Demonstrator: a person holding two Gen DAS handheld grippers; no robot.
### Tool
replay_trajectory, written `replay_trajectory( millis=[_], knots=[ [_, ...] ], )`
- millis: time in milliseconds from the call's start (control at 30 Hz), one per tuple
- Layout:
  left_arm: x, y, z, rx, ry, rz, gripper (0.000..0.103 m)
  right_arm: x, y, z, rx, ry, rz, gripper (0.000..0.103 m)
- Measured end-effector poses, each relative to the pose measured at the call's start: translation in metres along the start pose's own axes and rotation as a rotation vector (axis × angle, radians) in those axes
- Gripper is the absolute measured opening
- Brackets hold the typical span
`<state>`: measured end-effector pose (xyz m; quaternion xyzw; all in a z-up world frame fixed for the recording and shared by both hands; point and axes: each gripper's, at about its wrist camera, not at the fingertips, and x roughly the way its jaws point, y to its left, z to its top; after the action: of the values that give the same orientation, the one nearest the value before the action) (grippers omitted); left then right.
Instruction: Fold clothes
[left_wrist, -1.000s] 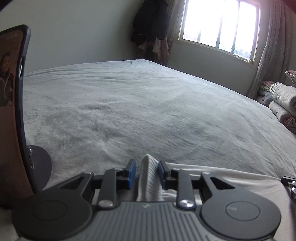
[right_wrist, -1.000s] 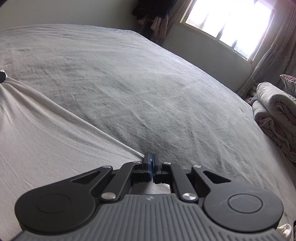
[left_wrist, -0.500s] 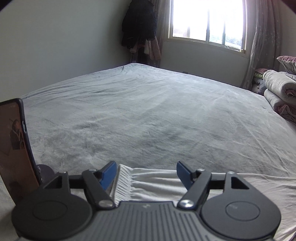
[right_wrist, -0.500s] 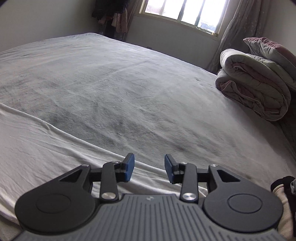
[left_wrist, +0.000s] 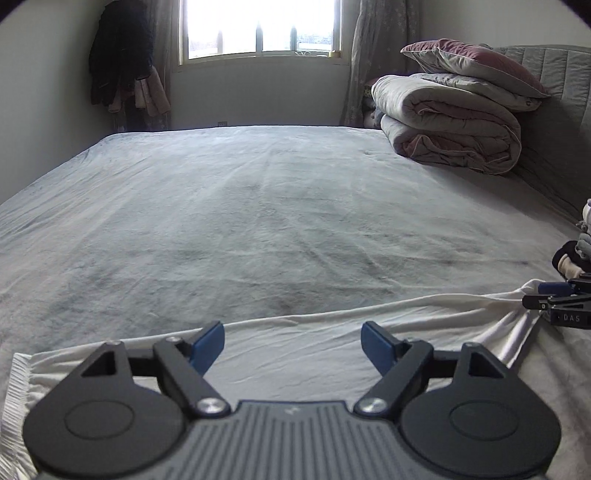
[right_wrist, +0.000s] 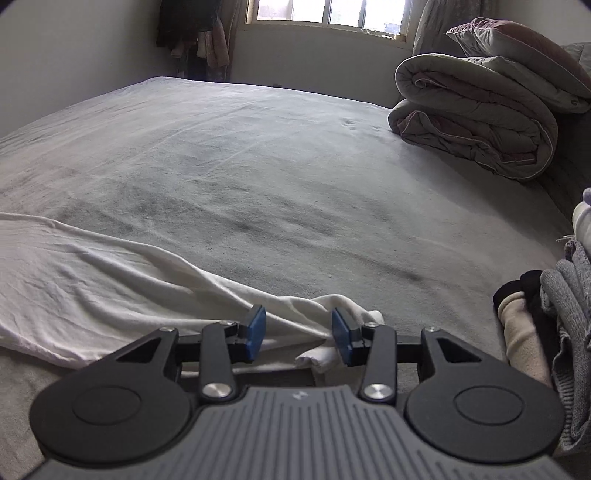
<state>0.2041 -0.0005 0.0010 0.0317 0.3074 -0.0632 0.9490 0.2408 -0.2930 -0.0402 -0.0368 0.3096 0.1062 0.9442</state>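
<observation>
The left claw (left_wrist: 293, 345) hangs with its blue pads spread wide, gripping nothing, low over the white garment (left_wrist: 314, 354). That garment lies flat on the grey bed (left_wrist: 277, 206), stretched as a long band that runs left to right across the near edge, its ribbed hem (left_wrist: 16, 384) at the far left end. Over in the right wrist view, the right claw (right_wrist: 298, 333) is also parted, its pads standing either side of the garment's bunched right-hand end (right_wrist: 332, 306); whether either pad touches the cloth is hard to tell. From that end the cloth fans out leftwards in loose creases, so the long axis lies crosswise to both claws. In the left wrist view the right claw's tip (left_wrist: 557, 295) shows at the garment's far right corner. Just right of that end sits a pile of other clothes (right_wrist: 554, 317), grey knit and cream and black pieces heaped together. Farther back a rolled quilt (left_wrist: 447, 129) rests near the headboard with a pillow (left_wrist: 472, 62) on top.
</observation>
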Motion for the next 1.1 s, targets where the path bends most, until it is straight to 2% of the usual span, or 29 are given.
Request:
replay_trajectory(
  millis=[133,233,300,367,400,467,600,733,867,1033,1100],
  knots=[
    [0.024,-0.065,0.006,0.167,0.001,-0.109,0.082,-0.006,-0.025,-0.001,0.085,-0.009,0.051,0.045],
    [0.042,-0.111,0.005,0.288,0.007,-0.182,0.080,-0.014,-0.035,0.003,0.092,-0.027,0.006,0.049],
    [0.053,-0.137,0.005,0.331,0.029,-0.224,0.057,-0.022,-0.044,0.003,0.108,-0.036,-0.018,0.051],
    [0.064,-0.157,0.004,0.356,0.056,-0.268,0.043,-0.029,-0.054,0.002,0.140,-0.049,-0.031,0.051],
    [0.069,-0.162,0.005,0.350,0.072,-0.295,0.038,-0.031,-0.058,0.002,0.159,-0.057,-0.023,0.051],
    [0.079,-0.174,0.006,0.329,0.104,-0.352,0.035,-0.035,-0.065,0.001,0.199,-0.071,-0.006,0.051],
    [0.099,-0.188,0.015,0.286,0.110,-0.412,0.035,-0.040,-0.074,0.001,0.239,-0.087,0.008,0.051],
    [0.120,-0.198,0.033,0.235,0.103,-0.461,0.035,-0.037,-0.072,0.002,0.230,-0.072,-0.030,0.051],
    [0.145,-0.200,0.055,0.169,0.060,-0.424,0.037,-0.037,-0.072,0.001,0.227,-0.074,-0.046,0.056],
    [0.173,-0.189,0.077,0.075,0.065,-0.337,0.039,-0.033,-0.071,-0.002,0.219,-0.054,-0.022,0.058],
    [0.172,-0.182,0.083,0.053,0.049,-0.332,0.044,-0.028,-0.070,-0.004,0.211,-0.036,-0.011,0.058]
  ],
)
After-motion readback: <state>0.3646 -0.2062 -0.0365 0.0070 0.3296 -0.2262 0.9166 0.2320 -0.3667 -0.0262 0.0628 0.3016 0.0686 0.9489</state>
